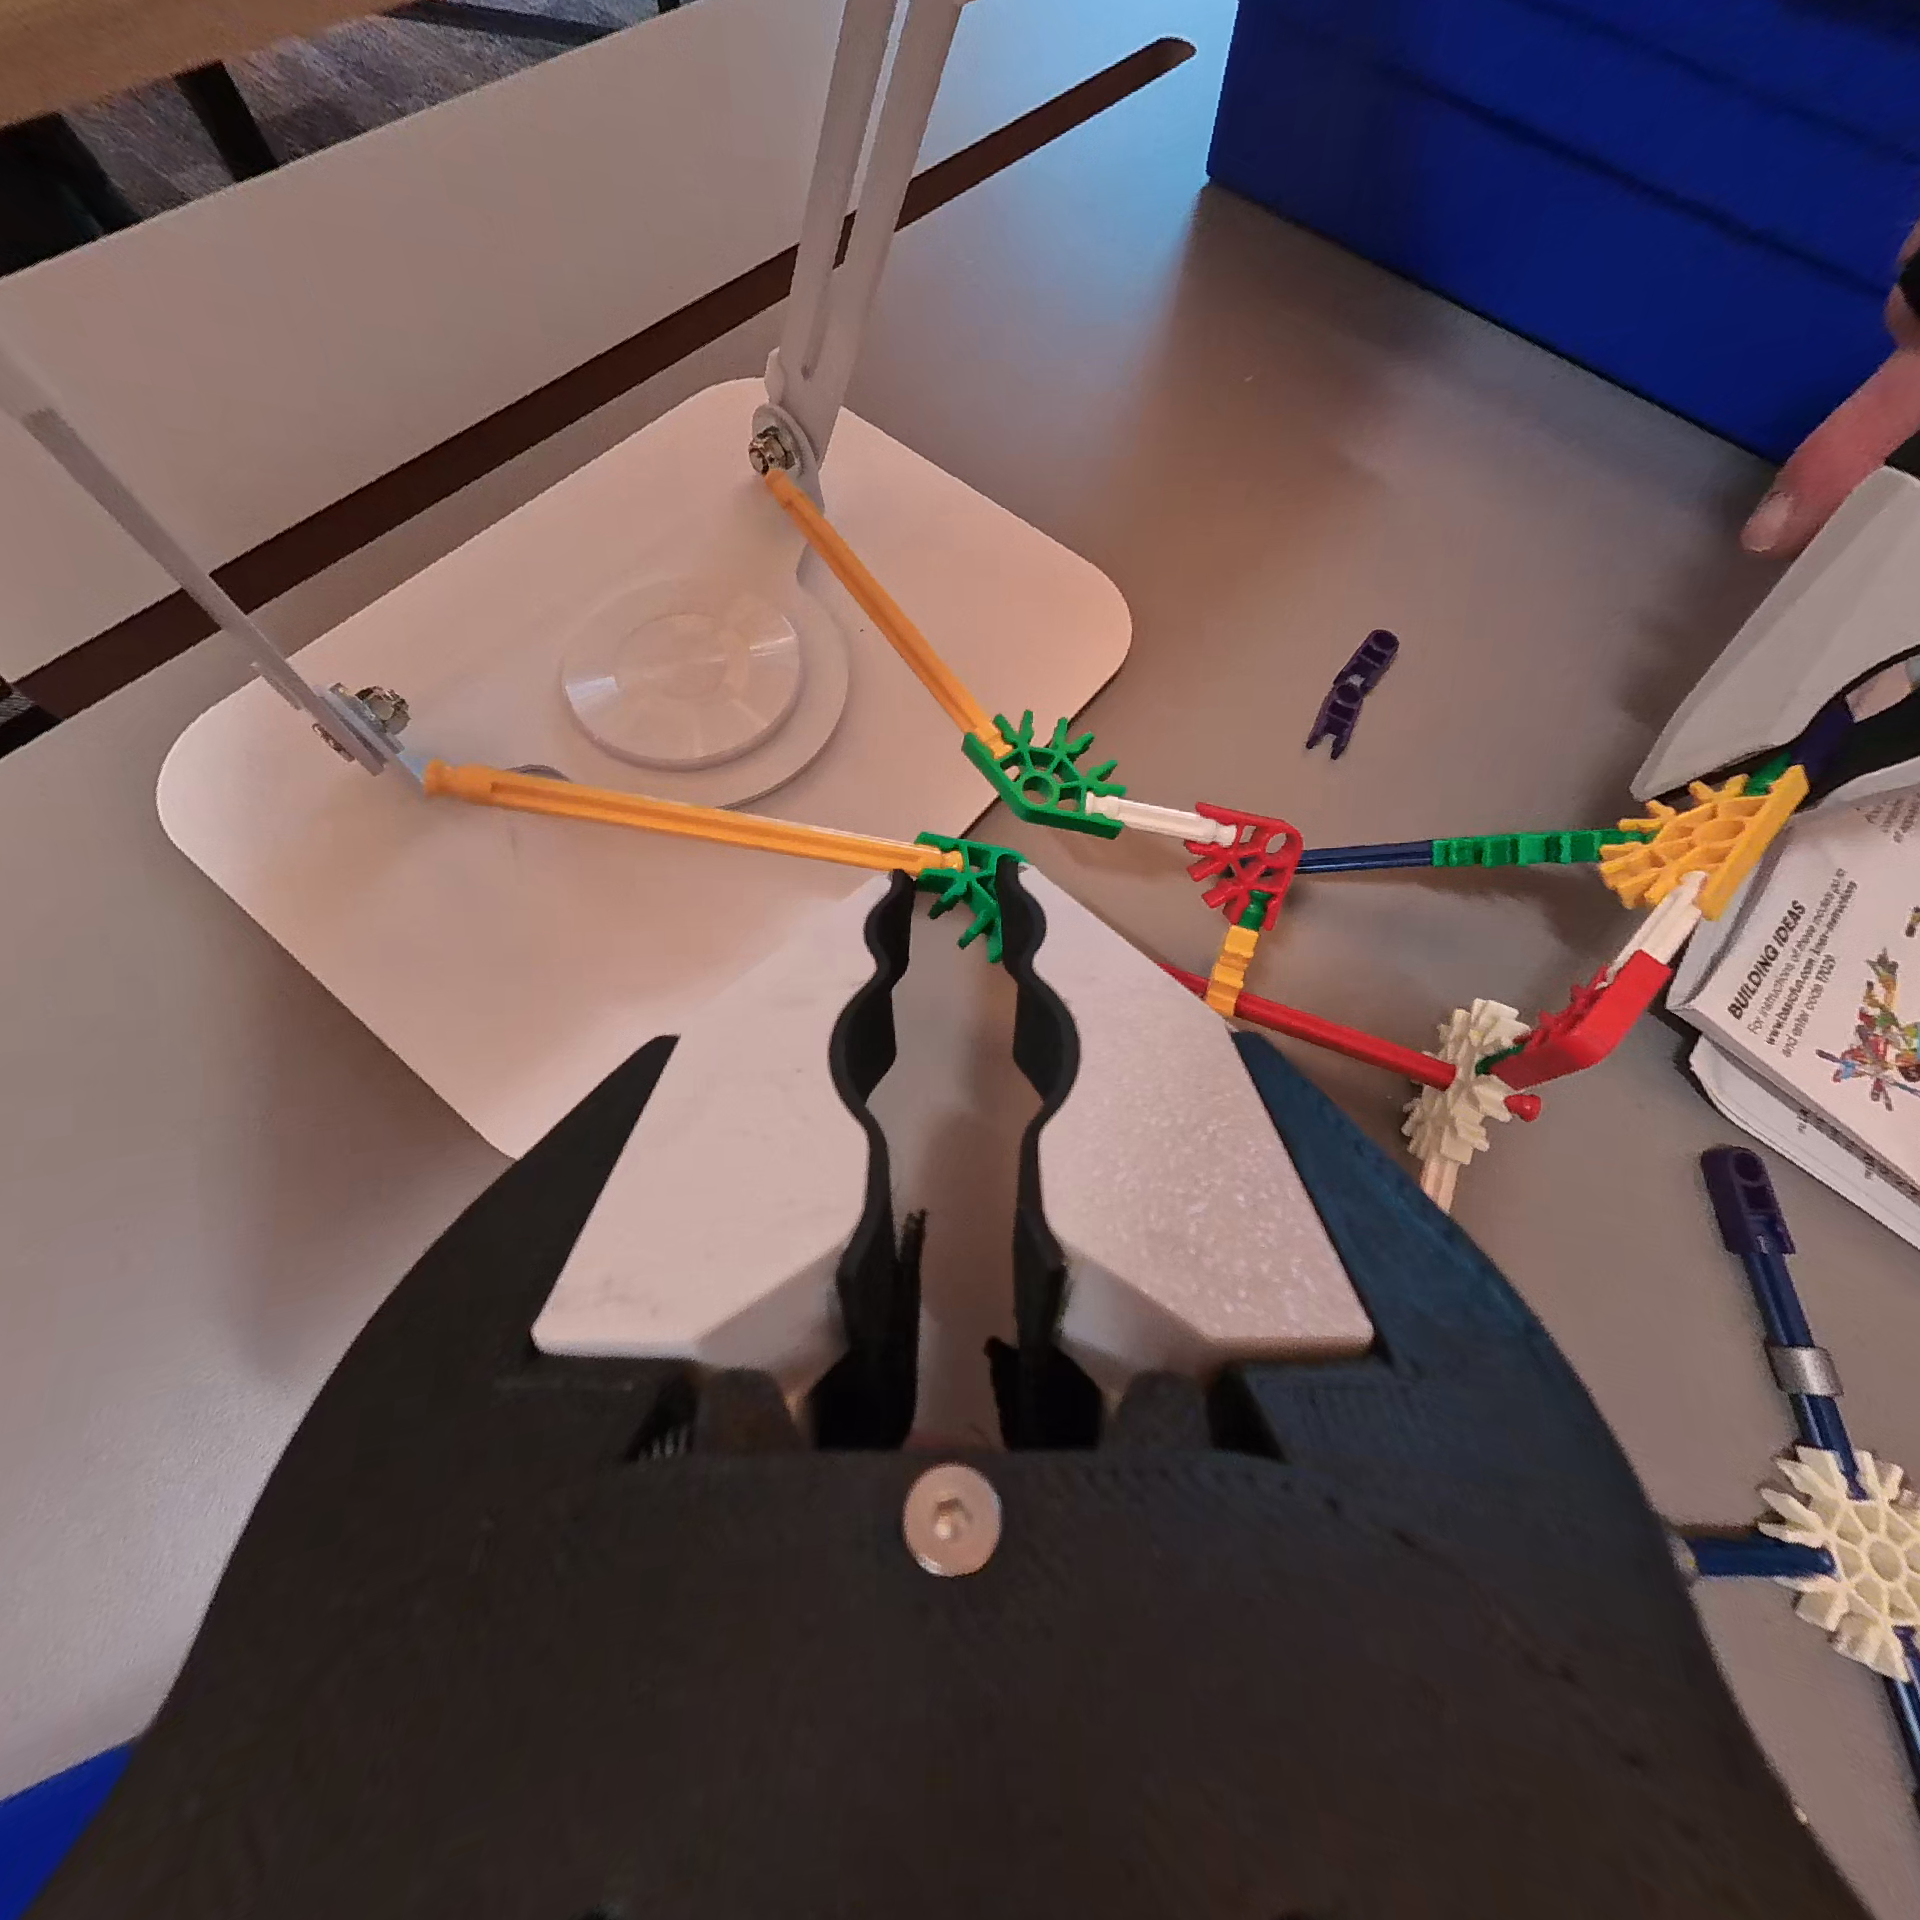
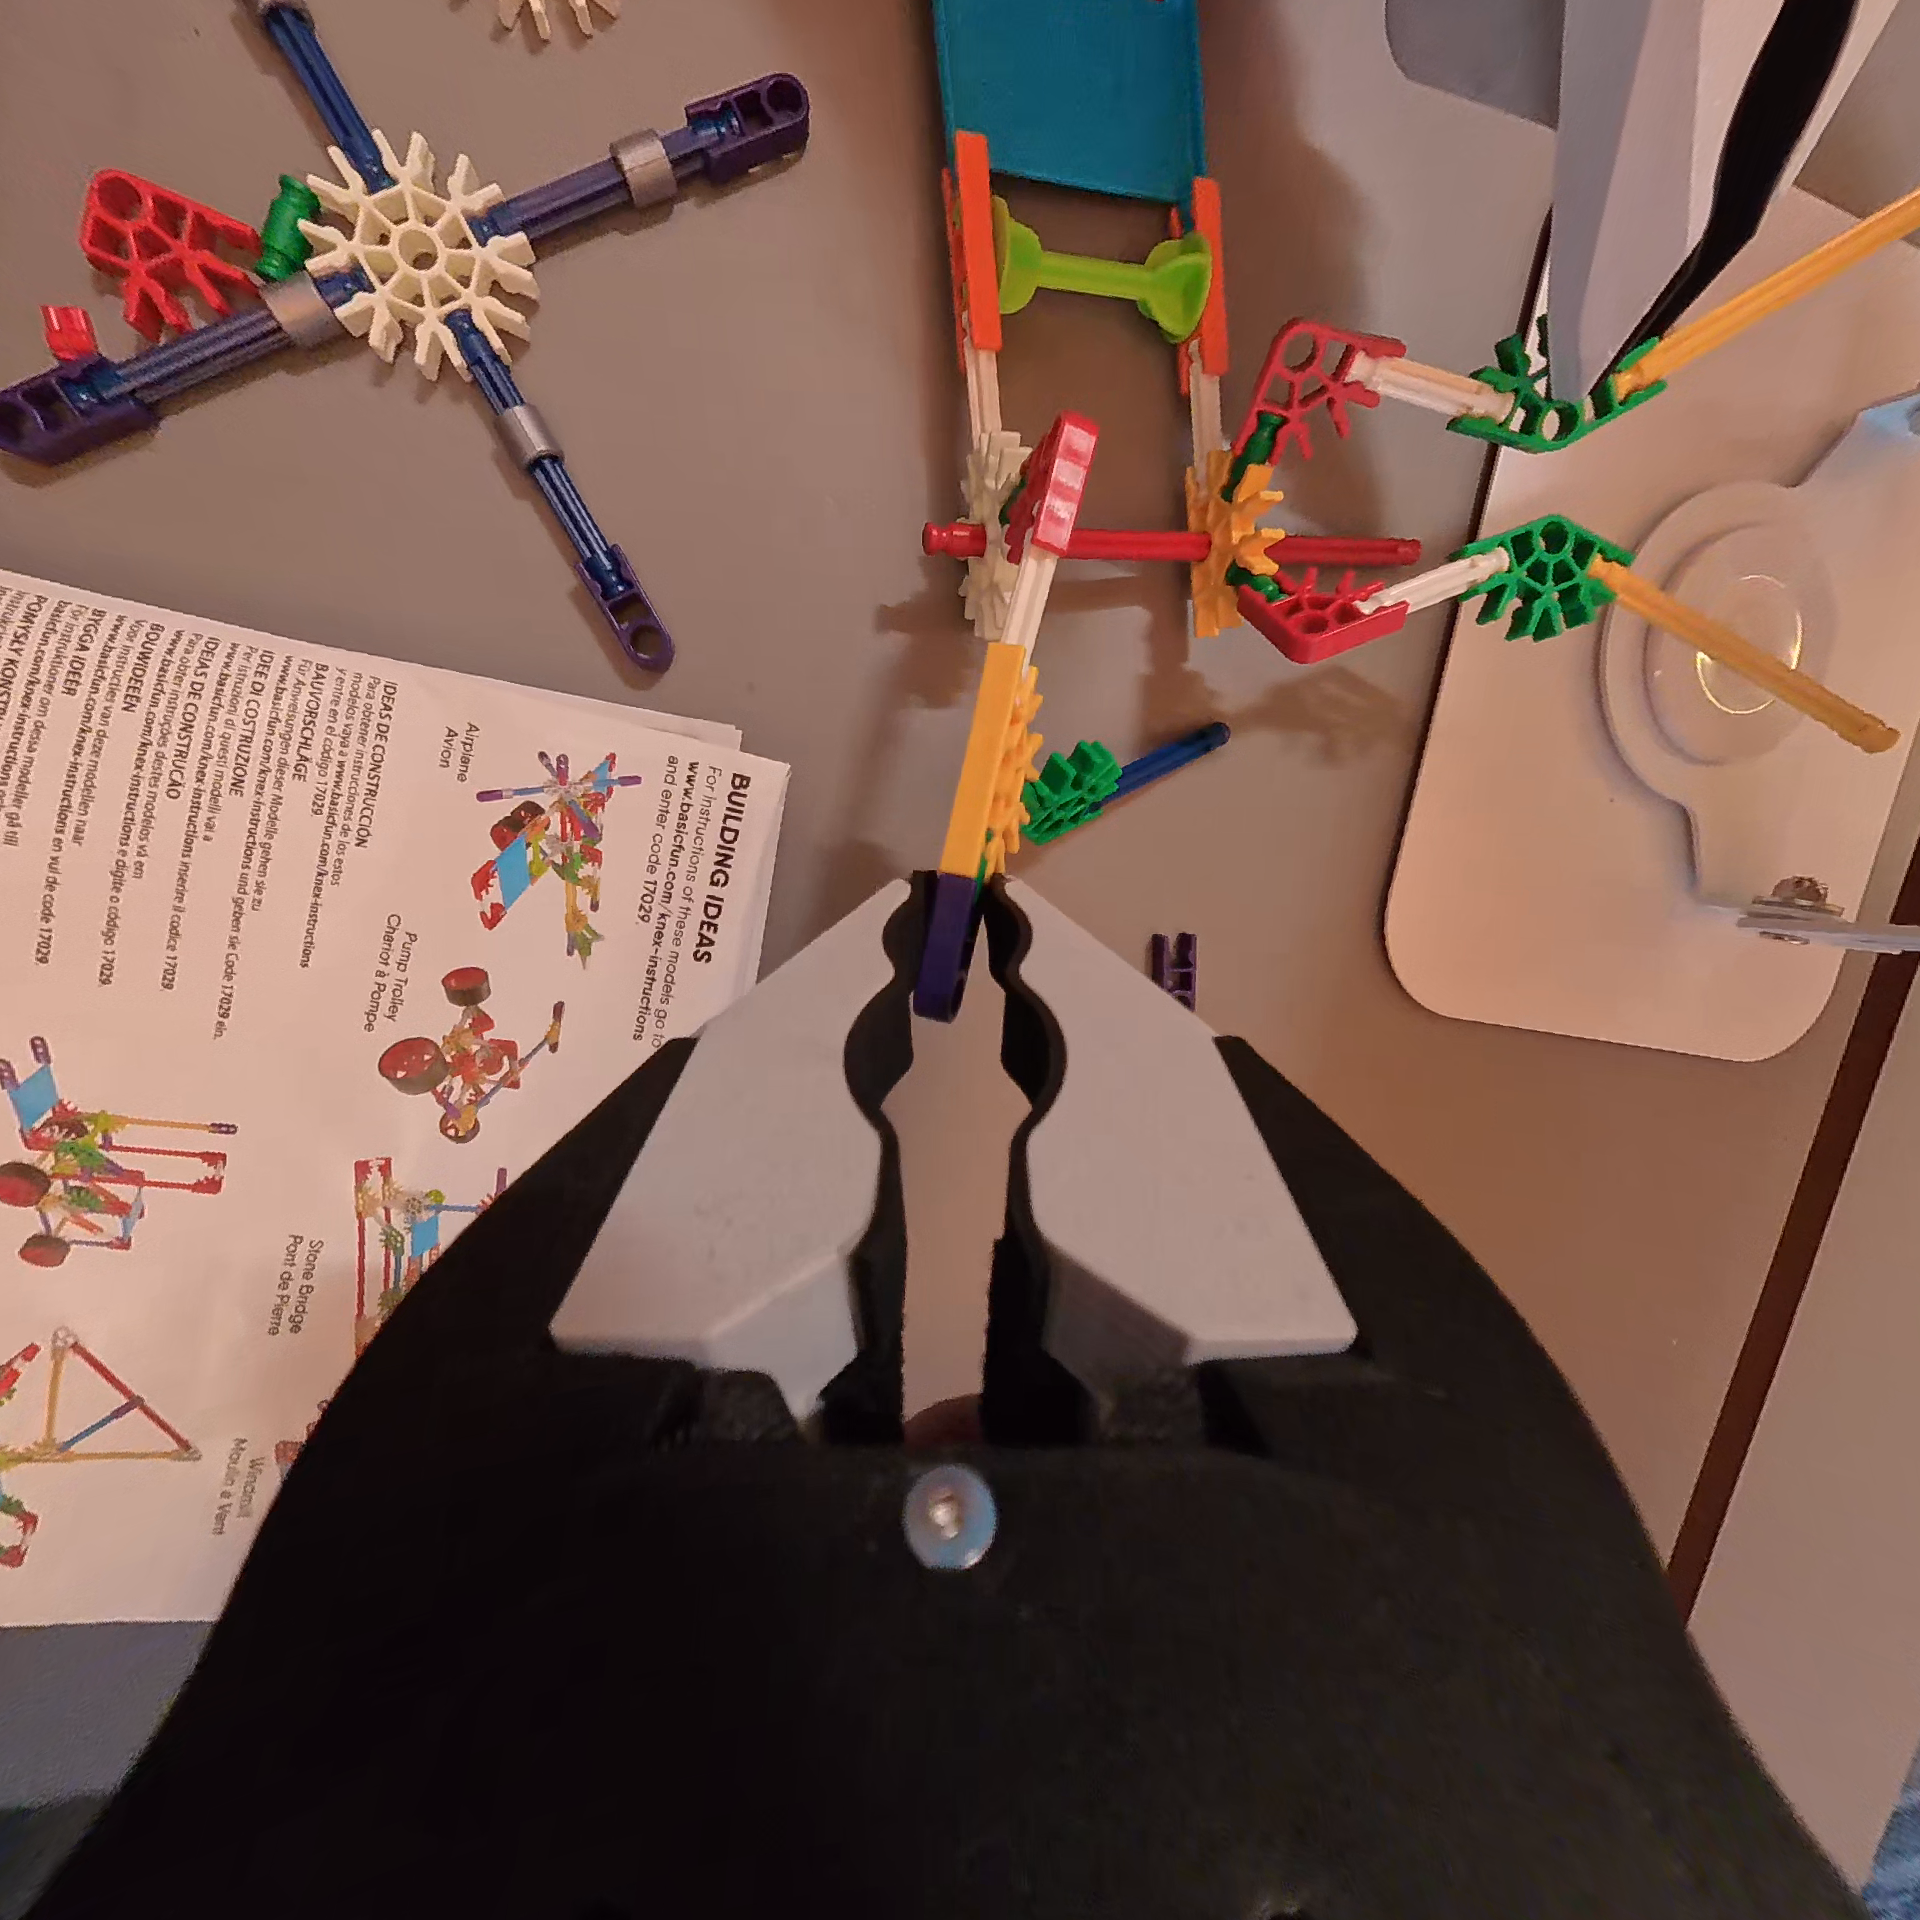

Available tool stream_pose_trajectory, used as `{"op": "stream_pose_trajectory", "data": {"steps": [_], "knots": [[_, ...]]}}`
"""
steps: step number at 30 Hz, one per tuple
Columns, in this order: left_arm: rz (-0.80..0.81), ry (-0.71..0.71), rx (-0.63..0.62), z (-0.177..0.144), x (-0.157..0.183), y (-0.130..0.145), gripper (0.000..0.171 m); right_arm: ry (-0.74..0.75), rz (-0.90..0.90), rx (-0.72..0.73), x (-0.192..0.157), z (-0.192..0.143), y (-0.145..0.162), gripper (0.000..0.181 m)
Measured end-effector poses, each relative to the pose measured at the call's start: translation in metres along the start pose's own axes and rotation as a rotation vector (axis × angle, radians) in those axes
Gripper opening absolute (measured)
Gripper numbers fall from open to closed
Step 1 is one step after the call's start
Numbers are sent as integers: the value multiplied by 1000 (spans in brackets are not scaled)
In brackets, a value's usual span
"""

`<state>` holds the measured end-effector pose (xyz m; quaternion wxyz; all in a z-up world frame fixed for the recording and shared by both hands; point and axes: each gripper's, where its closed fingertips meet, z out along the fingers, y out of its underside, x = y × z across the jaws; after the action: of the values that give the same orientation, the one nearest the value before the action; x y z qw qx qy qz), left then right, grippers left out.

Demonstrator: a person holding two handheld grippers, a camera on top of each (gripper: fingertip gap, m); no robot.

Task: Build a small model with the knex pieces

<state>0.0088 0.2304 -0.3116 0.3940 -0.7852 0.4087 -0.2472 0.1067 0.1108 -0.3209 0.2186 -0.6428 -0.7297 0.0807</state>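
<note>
Closest to the left wrist camera, the left gripper (image 1: 961, 894) has its jaws nearly together, and the tips pinch a green connector (image 1: 971, 888) at the end of a long yellow rod (image 1: 686, 816). This rod lies over the white stand base (image 1: 436, 935), whose rounded edge is just beside the fingers, so on that side little room is free. A second green connector (image 1: 1044, 779) with another yellow rod (image 1: 883, 608) sits just behind, joined by a white rod to a red connector (image 1: 1247, 862). To the right the grey table (image 1: 1299, 499) is more open, with only a loose purple clip (image 1: 1351, 691) on it. A blue bin (image 1: 1558, 156) closes the far edge.

In the right wrist view, the right gripper (image 2: 951, 904) is also almost closed, and its tips grip a purple connector (image 2: 945, 951) at the near end of the toy model (image 2: 1091, 520), below a yellow connector (image 2: 992, 758). An instruction sheet (image 2: 364, 987) lies just beside the gripper on the left. Farther left rests a separate piece, a white snowflake hub (image 2: 416, 255) with blue rods, well apart. At the far side of the model is a teal panel (image 2: 1070, 94).
</note>
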Motion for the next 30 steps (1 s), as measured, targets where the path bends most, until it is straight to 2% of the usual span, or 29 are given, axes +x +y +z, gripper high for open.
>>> {"op": "stream_pose_trajectory", "data": {"steps": [16,30], "knots": [[10,4,-8,2,3,2,15,-5,-21,-1,-3,0,-2,8],[7,8,-9,2,2,3,14,37,2,-31,8,0,9,5]]}}
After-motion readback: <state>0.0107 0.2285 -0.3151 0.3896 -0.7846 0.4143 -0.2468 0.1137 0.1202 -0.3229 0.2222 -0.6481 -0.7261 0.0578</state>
